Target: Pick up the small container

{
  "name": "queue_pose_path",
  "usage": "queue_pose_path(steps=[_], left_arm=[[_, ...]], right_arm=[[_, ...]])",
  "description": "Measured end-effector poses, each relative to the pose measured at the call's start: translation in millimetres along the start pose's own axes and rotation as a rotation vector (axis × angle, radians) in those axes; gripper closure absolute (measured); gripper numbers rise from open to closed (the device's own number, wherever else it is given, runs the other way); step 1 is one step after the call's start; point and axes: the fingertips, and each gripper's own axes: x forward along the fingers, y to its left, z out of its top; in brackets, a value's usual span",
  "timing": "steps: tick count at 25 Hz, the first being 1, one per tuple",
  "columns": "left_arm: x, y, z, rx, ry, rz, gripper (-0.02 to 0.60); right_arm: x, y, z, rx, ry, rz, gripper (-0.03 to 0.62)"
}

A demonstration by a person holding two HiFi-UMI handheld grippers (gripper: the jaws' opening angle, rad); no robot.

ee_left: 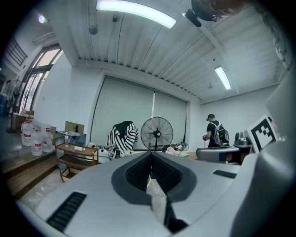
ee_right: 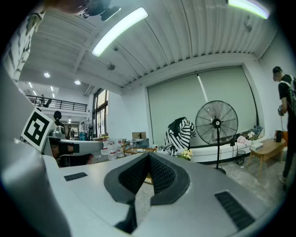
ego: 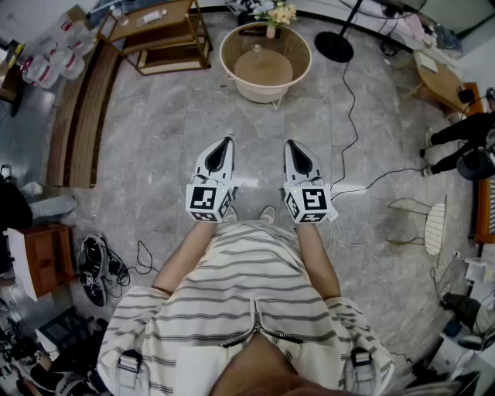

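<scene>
I stand on a grey marble floor and hold both grippers level in front of my waist, pointing forward. My left gripper [ego: 227, 141] [ee_left: 151, 155] is shut with nothing between its jaws. My right gripper [ego: 291, 145] [ee_right: 149, 156] is shut too, and nothing is held. Ahead of both stands a round cream-rimmed table [ego: 229, 48] with a small pale object [ego: 257, 52] on its top, too small to tell what it is. A vase of flowers [ego: 277, 15] stands at its far edge. The table is well beyond the fingertips.
A wooden shelf trolley [ego: 158, 35] stands at the far left beside long wooden planks [ego: 81, 116]. A floor fan's base [ego: 334, 46] and its black cable [ego: 352, 116] lie to the right. A wire rack [ego: 429, 224] is at the right and shoes [ego: 93, 267] at the left. A person with a backpack [ee_left: 216, 133] stands far off.
</scene>
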Motion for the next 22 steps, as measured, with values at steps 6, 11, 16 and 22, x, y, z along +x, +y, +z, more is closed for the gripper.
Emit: queue_pose_path(steps=[6, 11, 16, 22], left_arm=[[2.3, -17.7, -6.9, 0.001, 0.019, 0.017, 0.583], [6.0, -39.8, -15.8, -0.006, 0.024, 0.031, 0.583], [15.5, -50.8, -24.7, -0.013, 0.039, 0.059, 0.582], [43.1, -47.3, -37.3, -0.029, 0.06, 0.056, 0.583]], right_arm=[[-11.5, -14.7, 5.2, 0.018, -0.025, 0.015, 0.585], [-17.7, -30.3, 3.2, 0.017, -0.034, 0.035, 0.585], [-17.0, -37.6, -4.9, 0.028, -0.011, 0.059, 0.585], [6.1, -54.8, -12.3, 0.024, 0.009, 0.052, 0.585]])
